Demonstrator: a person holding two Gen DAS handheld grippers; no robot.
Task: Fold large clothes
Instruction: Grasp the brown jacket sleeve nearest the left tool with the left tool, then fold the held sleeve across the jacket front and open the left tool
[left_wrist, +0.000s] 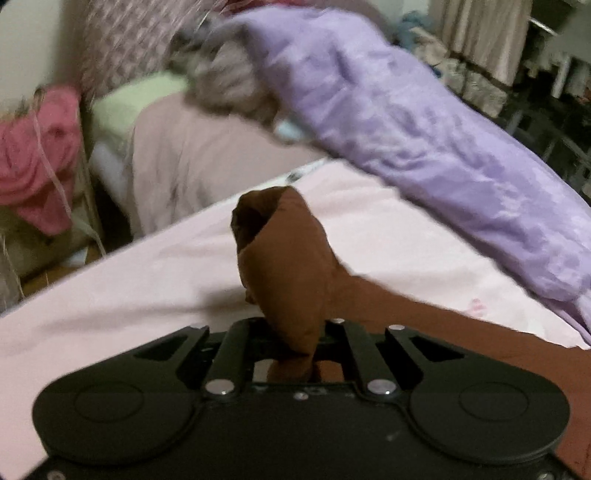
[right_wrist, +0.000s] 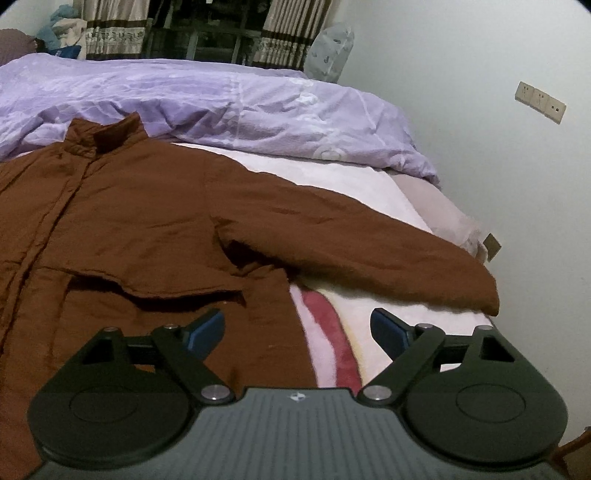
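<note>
A large brown jacket (right_wrist: 140, 214) lies front up on the bed, collar toward the far side and one sleeve (right_wrist: 388, 254) stretched out to the right. My right gripper (right_wrist: 297, 328) hovers open above the jacket's lower right edge, its blue pads (right_wrist: 207, 328) apart with nothing between them. In the left wrist view my left gripper (left_wrist: 291, 354) is shut on the cuff end of the jacket's other sleeve (left_wrist: 284, 258), which stands up bunched from the jaws. The rest of that sleeve trails off to the right over the pink sheet (left_wrist: 147, 288).
A crumpled lilac duvet (right_wrist: 221, 107) lies along the far side of the bed. A pink-and-red striped blanket (right_wrist: 328, 332) shows under the jacket. The wall (right_wrist: 498, 166) runs close to the bed on the right. Pink clothes (left_wrist: 37, 155) hang at the bedside on the left.
</note>
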